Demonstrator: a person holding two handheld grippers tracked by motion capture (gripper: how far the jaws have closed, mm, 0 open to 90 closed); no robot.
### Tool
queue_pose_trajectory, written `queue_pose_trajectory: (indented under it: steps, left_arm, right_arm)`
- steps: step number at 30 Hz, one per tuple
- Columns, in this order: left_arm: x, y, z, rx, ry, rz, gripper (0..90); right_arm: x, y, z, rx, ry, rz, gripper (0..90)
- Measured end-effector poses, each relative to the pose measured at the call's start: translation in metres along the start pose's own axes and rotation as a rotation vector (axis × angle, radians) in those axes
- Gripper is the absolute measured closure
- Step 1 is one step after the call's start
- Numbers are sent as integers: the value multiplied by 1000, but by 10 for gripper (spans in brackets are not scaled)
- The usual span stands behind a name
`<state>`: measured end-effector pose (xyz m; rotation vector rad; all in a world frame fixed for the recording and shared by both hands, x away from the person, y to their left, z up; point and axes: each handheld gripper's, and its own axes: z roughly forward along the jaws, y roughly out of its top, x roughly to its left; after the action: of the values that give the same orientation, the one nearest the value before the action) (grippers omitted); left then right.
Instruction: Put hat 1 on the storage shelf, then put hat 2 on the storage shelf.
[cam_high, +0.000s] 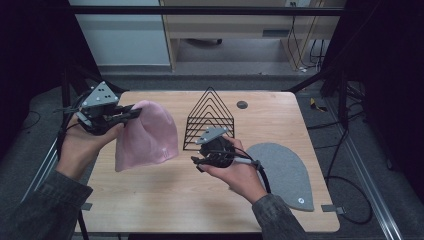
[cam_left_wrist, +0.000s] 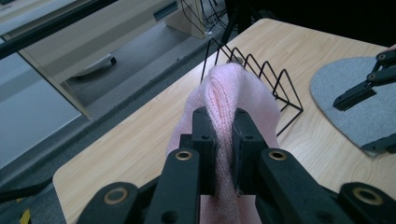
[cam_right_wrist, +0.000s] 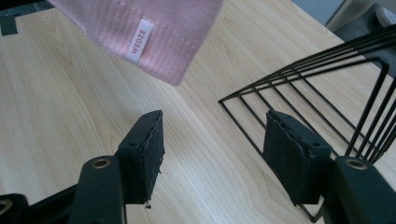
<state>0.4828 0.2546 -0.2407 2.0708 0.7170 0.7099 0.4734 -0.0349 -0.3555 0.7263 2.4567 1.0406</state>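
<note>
A person stands at a pale wooden table (cam_high: 165, 200), holding a two-jaw gripper in each hand. Taking the table as a clock face seen from the person's side, the left gripper (cam_high: 131, 114) is up near ten o'clock, lifted off the surface. Its jaws are pinched onto a fold of a pink knitted beanie (cam_high: 146, 136), and in the left gripper view the knit (cam_left_wrist: 229, 100) bulges up between the two black pads. The hat hangs from that pinch with its long axis running down and toward the person, crown high, open brim low, the brim corner just above the wood.

The right gripper (cam_high: 197, 161) sits near the centre of the table, jaws spread wide and holding nothing. From those jaws the hat's brim lies toward ten o'clock, close by. In the right gripper view the brim edge, with a small white label (cam_right_wrist: 139, 40), hangs above and ahead of the open pads (cam_right_wrist: 153, 154).

A black wire rack (cam_high: 209, 120) of triangular dividers stands just behind the right gripper, toward twelve o'clock. A flat grey felt piece (cam_high: 285, 170) lies at about four o'clock, untouched.

Judging by this, the right gripper is the nearer free one to take the hanging brim.
</note>
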Motion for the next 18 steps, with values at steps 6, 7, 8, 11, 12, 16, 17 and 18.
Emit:
queue_pose_trajectory:
  steps: [6,7,8,11,12,16,17,18]
  left_arm:
    - [-2,13,-3,-17,-10,4,822]
    - [-2,16,-4,-22,-11,6,821]
    - [-2,19,-5,-29,-10,9,821]
    - [-3,27,-7,-56,-15,8,821]
    - [-3,30,-7,-63,-18,8,821]
    - [-3,39,-6,-89,-34,3,821]
    - [-3,41,-6,-91,-35,6,821]
    - [-3,42,-5,-95,-37,6,821]
  right_arm:
    - [-1,11,7,6,27,1,396]
    - [-2,13,9,8,30,1,396]
    - [-2,16,10,0,36,12,399]
    - [-7,23,14,-22,61,33,409]
    - [-9,26,16,-33,67,33,411]
    - [-16,36,20,-46,87,44,412]
    - [-19,39,20,-44,85,44,412]
    - [-22,41,21,-47,82,49,412]
